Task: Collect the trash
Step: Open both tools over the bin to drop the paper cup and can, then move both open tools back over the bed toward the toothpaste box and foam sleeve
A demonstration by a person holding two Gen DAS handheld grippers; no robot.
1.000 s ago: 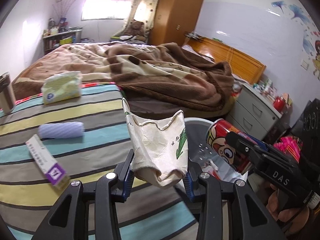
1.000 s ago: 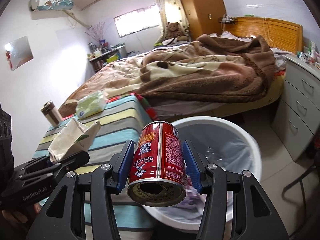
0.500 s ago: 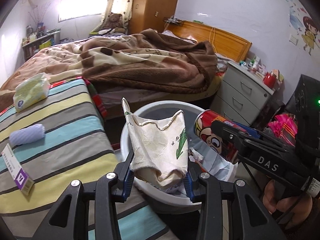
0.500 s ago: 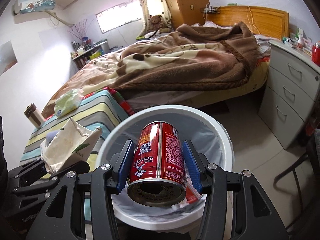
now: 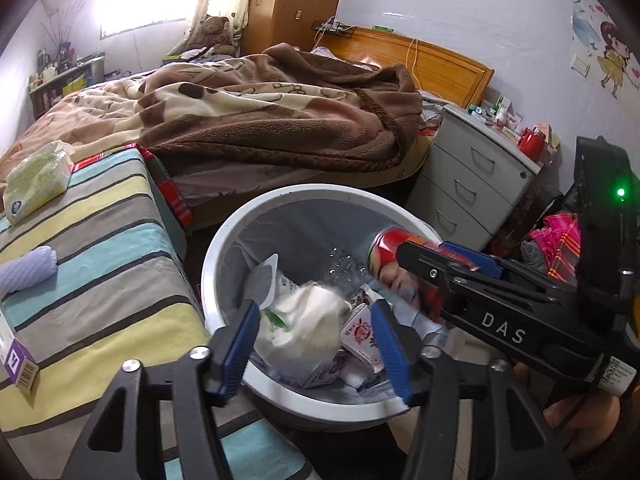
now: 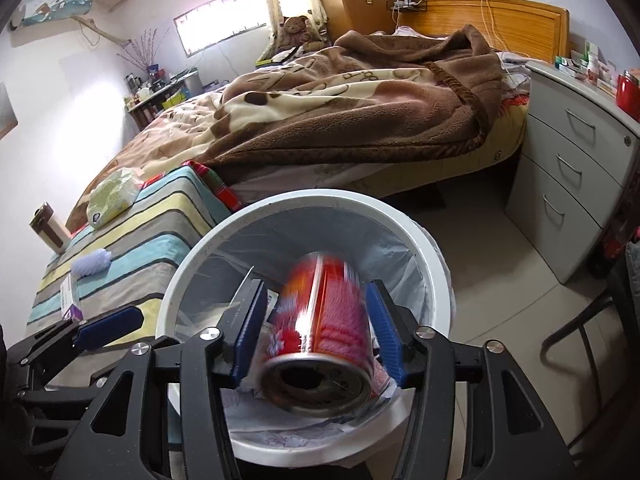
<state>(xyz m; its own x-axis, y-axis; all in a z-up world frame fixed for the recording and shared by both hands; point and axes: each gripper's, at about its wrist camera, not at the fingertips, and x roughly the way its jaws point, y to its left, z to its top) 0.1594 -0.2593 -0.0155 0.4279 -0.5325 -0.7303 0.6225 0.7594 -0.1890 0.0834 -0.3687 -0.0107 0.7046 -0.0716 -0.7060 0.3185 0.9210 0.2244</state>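
So there's a low surface covered in a striped cloth of teal, yellow and grey bands (image 5: 100, 248). On it: a soft green tissue pack (image 5: 36, 178) at the far end, a rolled pale lavender cloth (image 5: 24, 270) nearer, 1 white-and-purple carton (image 5: 16, 358) at the near edge, plus a brown-and-silver flask (image 6: 48, 228) standing upright by the wall.

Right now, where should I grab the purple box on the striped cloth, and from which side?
Probably from above, across its long sides near the middle. The box lies flat on the striped cloth with nothing touching it, so the jaws can straddle its narrow width.
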